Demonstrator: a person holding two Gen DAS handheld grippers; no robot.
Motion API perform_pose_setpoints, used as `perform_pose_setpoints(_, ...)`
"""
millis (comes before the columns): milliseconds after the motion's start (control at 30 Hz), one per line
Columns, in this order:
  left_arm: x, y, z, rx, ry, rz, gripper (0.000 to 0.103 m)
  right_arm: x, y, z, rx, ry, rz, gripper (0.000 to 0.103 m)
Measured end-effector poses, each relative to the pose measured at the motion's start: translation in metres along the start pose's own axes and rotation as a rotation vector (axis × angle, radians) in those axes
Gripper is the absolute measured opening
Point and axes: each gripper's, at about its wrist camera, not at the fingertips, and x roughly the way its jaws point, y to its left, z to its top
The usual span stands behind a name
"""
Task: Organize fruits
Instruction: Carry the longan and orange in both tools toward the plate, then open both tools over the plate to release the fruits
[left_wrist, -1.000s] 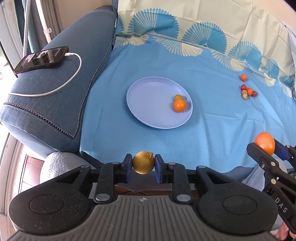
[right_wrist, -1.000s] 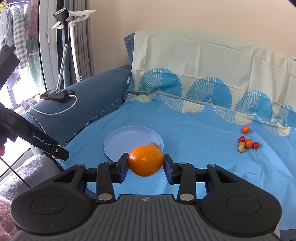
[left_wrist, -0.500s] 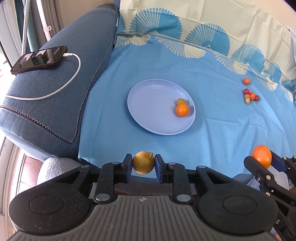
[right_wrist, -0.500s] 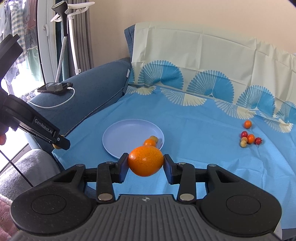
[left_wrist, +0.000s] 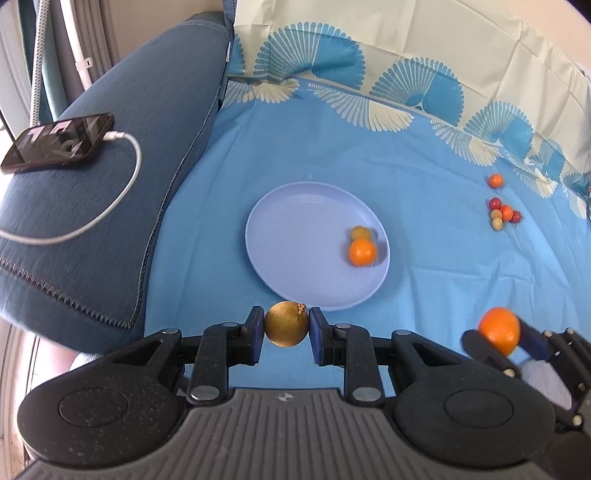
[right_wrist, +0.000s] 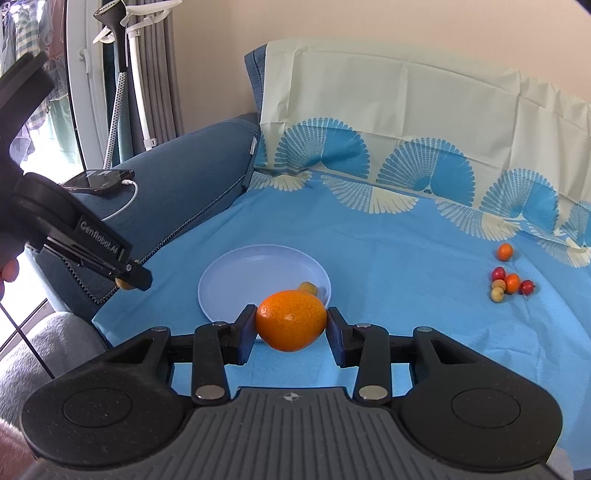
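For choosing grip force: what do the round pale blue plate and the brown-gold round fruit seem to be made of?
Round pale blue plate: probably plastic, smooth, with a soft matte sheen. Brown-gold round fruit: looks real, with dull speckled skin and a dry stem stub.

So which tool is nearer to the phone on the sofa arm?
Left. The left tool, holding a brown fruit, is just below the sofa arm that bears the phone. The right tool, holding an orange, is past the plate.

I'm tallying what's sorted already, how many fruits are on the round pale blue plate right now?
2: a small orange fruit and a smaller yellowish one touching behind it, near the pale blue plate's right edge.
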Motion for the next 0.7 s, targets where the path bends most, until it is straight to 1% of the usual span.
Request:
perform_pose_setpoints(100, 0.014, -0.003, 0.014, 0.003, 0.003, 0.008, 0.028, 0.018, 0.0, 0.006, 0.006, 0.02, 0.011, 0.042)
perform_pose_setpoints(433, 0.078, -0.008, 0.057, 0.022, 0.053, 0.021, 0.028, 0.091, 0.004, 0.026, 0.008, 0.073, 0.048, 0.042)
perform_pose_setpoints(567, 0.107, -0.009, 0.069, 0.031, 0.073, 0.033, 0.028, 0.121, 0.005, 0.029, 0.003, 0.106, 0.051, 0.042)
perform_pose_setpoints(700, 0.137, -0.01, 0.076, 0.05, 0.102, 0.062, 0.028, 0.149, 0.008, 0.028, -0.003, 0.144, 0.058, 0.042)
